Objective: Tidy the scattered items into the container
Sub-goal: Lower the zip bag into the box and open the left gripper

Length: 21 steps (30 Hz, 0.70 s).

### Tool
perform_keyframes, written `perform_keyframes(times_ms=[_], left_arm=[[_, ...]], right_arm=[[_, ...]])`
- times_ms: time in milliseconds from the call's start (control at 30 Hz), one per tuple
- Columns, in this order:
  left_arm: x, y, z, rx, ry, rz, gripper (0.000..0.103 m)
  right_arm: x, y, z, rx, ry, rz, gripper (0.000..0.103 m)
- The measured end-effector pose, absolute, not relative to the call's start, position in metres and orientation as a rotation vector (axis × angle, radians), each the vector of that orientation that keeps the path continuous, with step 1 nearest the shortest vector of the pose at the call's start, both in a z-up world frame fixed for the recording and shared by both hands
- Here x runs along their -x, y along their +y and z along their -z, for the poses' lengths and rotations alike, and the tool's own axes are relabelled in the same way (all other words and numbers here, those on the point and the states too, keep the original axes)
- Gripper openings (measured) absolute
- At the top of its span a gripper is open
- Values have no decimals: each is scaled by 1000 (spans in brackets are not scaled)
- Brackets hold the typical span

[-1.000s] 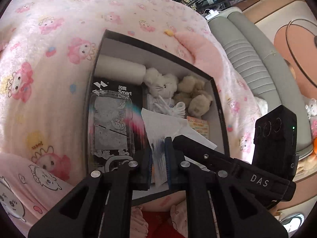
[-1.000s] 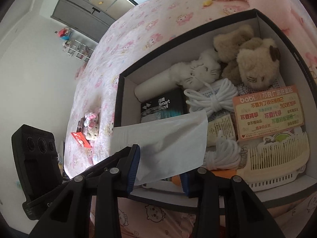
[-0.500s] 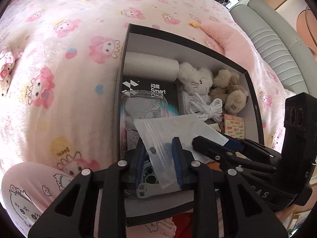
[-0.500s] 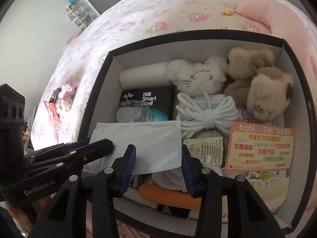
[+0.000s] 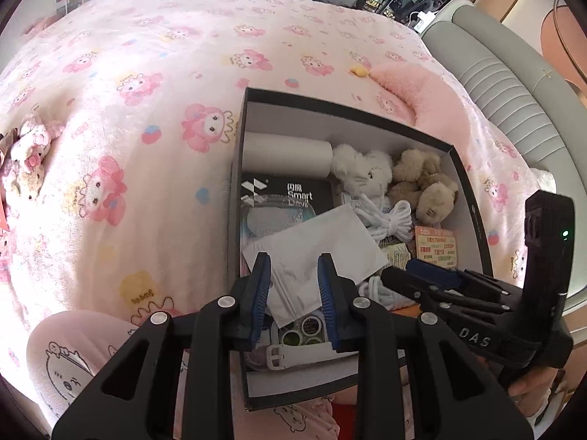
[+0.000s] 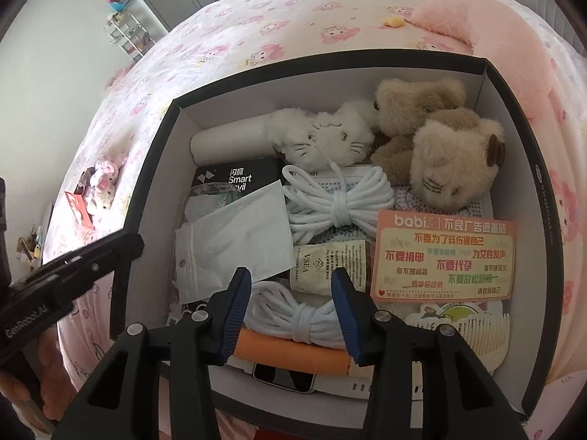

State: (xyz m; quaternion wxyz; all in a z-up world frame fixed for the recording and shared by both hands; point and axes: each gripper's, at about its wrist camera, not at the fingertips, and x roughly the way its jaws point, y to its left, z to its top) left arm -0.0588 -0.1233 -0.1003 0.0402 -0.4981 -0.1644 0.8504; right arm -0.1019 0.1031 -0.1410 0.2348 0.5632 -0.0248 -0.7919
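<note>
A black box (image 5: 234, 190) (image 6: 148, 172) sits on the pink bed, full of small items. A white plastic zip bag (image 5: 319, 242) (image 6: 234, 242) lies loose on top of the things at its left side. My left gripper (image 5: 294, 267) hovers just over the bag's near end, open, pads clear of it. My right gripper (image 6: 291, 282) is open above a white cord bundle (image 6: 293, 315) and a small sachet (image 6: 326, 267), gripping nothing. Each gripper shows in the other's view: the right gripper (image 5: 411, 273) and the left gripper (image 6: 124, 242).
Inside the box are a white plush cat (image 6: 323, 139), beige plush toys (image 6: 440, 146), a paper roll (image 6: 227, 141), a second cord bundle (image 6: 337, 205), an orange card (image 6: 444, 256) and a comb (image 6: 469, 330). A small pink plush (image 5: 29, 150) lies on the bed; a pink pillow (image 5: 422, 95) is behind the box.
My left gripper opened and let go of the white bag, which now lies flat in the box. My right gripper opened wider, and both views tilted up to show more of the bed.
</note>
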Motion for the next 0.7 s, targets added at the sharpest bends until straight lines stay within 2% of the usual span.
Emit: perform_keyframes(times_ms=[267,400,433,467,567,700], left_arm=[[72,-113,103,1546,-493,-2469,25],[70,-98,131,1667,-520,-2321,24],[71,-93,137,1689,-505,-2305,19],[71,-88,141,1707,-490,-2290,17],[73,-78,148,1739,-491,-2232,17],[77,-68,156,1779,-456,-2205,17]], right_arm=[[108,91,137,-1539,-5,2207,42],[106,102,128,-1527,109,2317,42],[106,106,126,-1526,108,2329,42],[107,111,124,-1526,86,2324,42],[109,119,123,-1541,34,2283,42],[109,119,123,-1538,68,2302,42]])
